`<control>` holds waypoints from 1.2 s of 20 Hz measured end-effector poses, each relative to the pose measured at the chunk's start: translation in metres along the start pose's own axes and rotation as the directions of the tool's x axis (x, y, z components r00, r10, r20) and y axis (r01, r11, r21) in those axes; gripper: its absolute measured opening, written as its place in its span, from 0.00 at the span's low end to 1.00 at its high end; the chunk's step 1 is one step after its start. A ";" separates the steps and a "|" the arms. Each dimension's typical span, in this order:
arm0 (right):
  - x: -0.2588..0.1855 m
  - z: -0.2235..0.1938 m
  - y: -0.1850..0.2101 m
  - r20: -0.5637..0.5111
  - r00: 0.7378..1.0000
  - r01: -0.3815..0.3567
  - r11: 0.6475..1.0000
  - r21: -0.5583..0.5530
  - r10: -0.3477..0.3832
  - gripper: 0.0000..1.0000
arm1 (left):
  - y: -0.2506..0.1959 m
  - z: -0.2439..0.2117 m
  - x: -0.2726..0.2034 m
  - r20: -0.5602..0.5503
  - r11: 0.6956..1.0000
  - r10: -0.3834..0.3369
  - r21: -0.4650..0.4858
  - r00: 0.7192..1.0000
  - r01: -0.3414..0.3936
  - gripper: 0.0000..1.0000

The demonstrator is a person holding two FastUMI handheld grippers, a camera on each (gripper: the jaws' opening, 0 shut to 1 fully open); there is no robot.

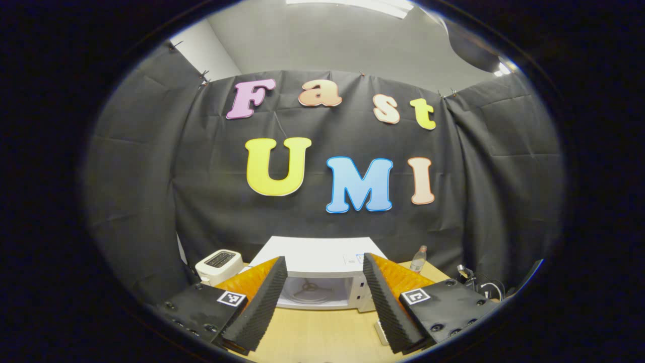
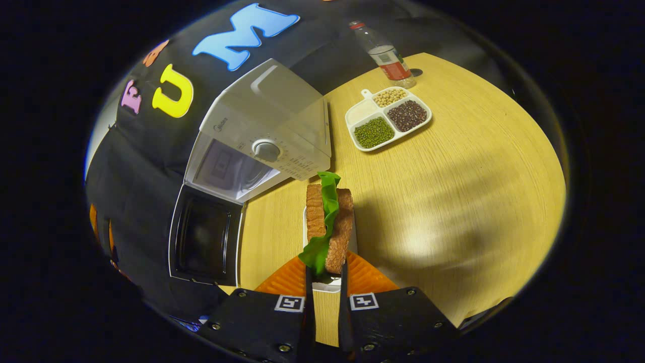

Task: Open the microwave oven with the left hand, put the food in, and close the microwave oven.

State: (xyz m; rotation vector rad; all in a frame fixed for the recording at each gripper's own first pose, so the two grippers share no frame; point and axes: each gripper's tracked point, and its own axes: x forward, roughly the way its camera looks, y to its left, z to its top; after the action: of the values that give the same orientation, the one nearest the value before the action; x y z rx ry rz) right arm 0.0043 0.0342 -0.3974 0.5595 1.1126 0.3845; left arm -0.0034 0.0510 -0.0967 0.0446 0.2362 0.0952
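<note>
Pinching a sandwich [image 2: 330, 222] on edge, the right gripper [image 2: 326, 275] aims its length at the open microwave [image 2: 262, 136]; left gripper [image 1: 325, 297] spread wide.

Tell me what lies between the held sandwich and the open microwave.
Right gripper view: only bare wooden table lies between the sandwich, pinched in the right gripper, and the microwave with its door swung open.
</note>
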 end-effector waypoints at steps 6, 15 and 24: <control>-0.027 0.013 0.032 0.099 0.995 -0.025 0.999 0.032 0.022 0.18 | 0.022 0.008 0.001 0.030 0.999 -0.040 -0.018 0.999 0.041 0.96; -0.044 0.006 0.140 0.228 0.948 -0.248 0.964 0.095 0.222 0.18 | 0.094 0.014 -0.018 0.069 0.997 -0.074 -0.028 0.995 0.076 0.97; -0.012 -0.003 0.243 0.303 0.877 -0.429 0.892 0.145 0.372 0.18 | 0.202 0.033 -0.062 0.102 0.999 0.008 -0.038 0.995 -0.004 0.96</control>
State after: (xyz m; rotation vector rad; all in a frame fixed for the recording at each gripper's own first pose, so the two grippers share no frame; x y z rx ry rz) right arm -0.0071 0.2232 -0.2438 1.0097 0.7719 0.5387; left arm -0.0731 0.2445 -0.0388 0.0131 0.1317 0.1031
